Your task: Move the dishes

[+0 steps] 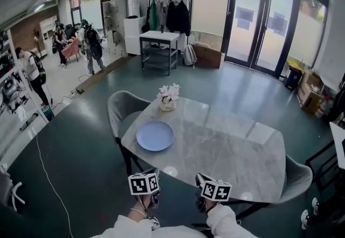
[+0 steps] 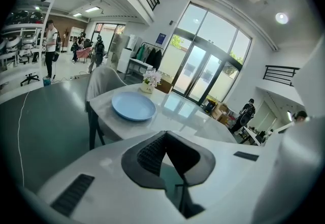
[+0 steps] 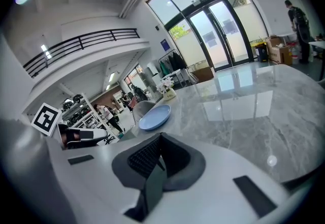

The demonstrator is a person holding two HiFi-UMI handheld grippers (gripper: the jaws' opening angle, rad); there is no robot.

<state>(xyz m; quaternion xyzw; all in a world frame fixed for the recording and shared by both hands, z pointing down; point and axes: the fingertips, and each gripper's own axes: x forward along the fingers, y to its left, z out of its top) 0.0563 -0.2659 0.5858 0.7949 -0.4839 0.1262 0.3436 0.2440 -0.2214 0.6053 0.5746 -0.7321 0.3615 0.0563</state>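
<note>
- Left claw [image 2: 163, 139] is clenched tight. The two dark pads meet at the tip with nothing caught between them.
- Right claw [image 3: 158, 139] is the same deal: pads pressed together, gripping nothing.
- In the head view both claws sit side by side at the near edge of the worktop [image 1: 232, 150], marker cubes facing up. The left one is just off the near-left edge and the right one is a little apart from it. Neither touches the dish.
- The only dish I can make out is a light blue plate [image 1: 155, 135]. It lies flat on the left part of the worktop, close to that side's edge.
- The plate is well ahead of both claws, and each claw's own view shows it further up the worktop with a stretch of grey marble in between.
- Just past the plate, at the far-left corner, there's a small flower pot [image 1: 167, 99] with pale blooms. It's near the plate but apart from it.
- A grey chair [image 1: 123, 107] is tucked in on the plate's side, and a second chair [image 1: 299, 175] sits at the right end.
- The marble is glossy and picks up light from the big glass doors [image 1: 259, 15].
- Background stuff: a clothes rack [image 1: 170, 13] against the back wall, and a few people [image 1: 89, 42] standing off to the left.
</note>
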